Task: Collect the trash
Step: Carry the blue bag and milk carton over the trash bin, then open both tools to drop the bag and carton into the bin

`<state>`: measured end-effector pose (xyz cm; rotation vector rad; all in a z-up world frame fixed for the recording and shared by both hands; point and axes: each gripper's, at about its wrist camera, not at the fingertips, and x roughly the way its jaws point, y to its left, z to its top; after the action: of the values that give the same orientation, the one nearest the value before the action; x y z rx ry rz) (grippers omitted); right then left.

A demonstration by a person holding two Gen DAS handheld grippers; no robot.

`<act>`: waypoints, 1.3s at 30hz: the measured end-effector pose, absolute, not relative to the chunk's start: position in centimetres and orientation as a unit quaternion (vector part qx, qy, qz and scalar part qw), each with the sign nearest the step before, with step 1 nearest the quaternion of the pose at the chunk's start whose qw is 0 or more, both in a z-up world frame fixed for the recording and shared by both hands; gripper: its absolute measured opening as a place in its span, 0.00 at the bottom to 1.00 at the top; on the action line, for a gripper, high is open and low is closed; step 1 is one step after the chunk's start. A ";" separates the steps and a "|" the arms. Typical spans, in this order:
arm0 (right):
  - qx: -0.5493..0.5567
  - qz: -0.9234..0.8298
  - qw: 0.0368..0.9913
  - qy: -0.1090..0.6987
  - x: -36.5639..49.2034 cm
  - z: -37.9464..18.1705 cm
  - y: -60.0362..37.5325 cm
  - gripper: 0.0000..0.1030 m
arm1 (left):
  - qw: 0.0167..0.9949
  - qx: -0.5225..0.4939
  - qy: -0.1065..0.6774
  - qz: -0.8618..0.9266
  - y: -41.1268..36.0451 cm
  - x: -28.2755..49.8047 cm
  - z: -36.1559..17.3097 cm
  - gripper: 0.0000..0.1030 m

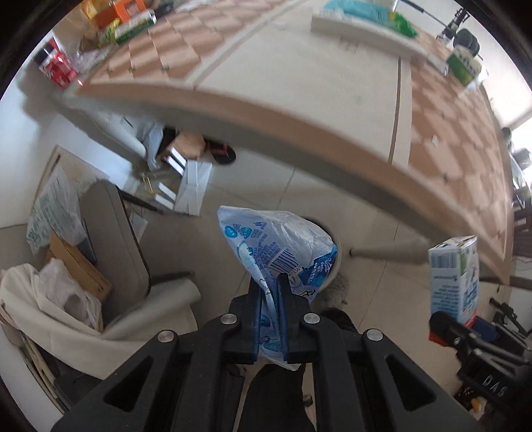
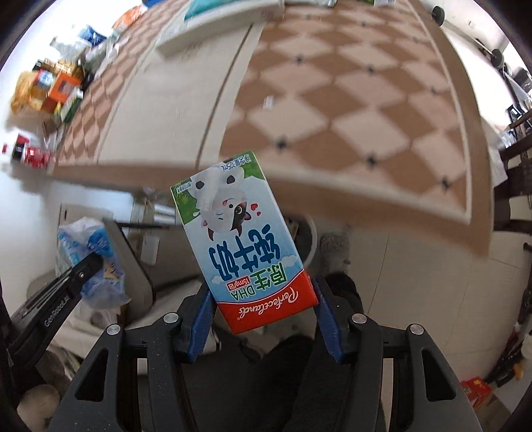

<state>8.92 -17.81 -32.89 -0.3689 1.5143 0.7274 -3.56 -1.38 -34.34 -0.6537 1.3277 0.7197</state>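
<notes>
My left gripper (image 1: 270, 282) is shut on a crumpled blue-and-white plastic wrapper (image 1: 276, 246), held in the air over the floor in front of the table edge. The wrapper hides most of a round white bin (image 1: 335, 262) below it. My right gripper (image 2: 262, 292) is shut on a small milk carton (image 2: 239, 239) with a cartoon cow, held upside down. The carton also shows in the left wrist view (image 1: 454, 275) at the right, and the wrapper in the right wrist view (image 2: 89, 256) at the left. The bin rim (image 2: 311, 239) peeks out behind the carton.
A table (image 1: 299, 76) with a checkered cloth fills the upper view; snack boxes (image 1: 126, 20), red cans (image 1: 58, 68) and a green carton (image 1: 464, 64) stand on it. A grey chair (image 1: 113, 239) with bags and cloth stands at the left. A table leg (image 1: 389, 252) lies near the bin.
</notes>
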 end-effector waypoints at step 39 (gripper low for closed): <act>-0.206 0.268 0.585 0.737 14.0 -74.2 -13.4 0.97 | 0.603 -0.367 0.657 0.265 3.5 2.1 -67.4 0.93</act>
<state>13.97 -13.45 -74.25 -0.4813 1.7204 0.6241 2.10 3.49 -67.42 -0.8498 1.5202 0.6129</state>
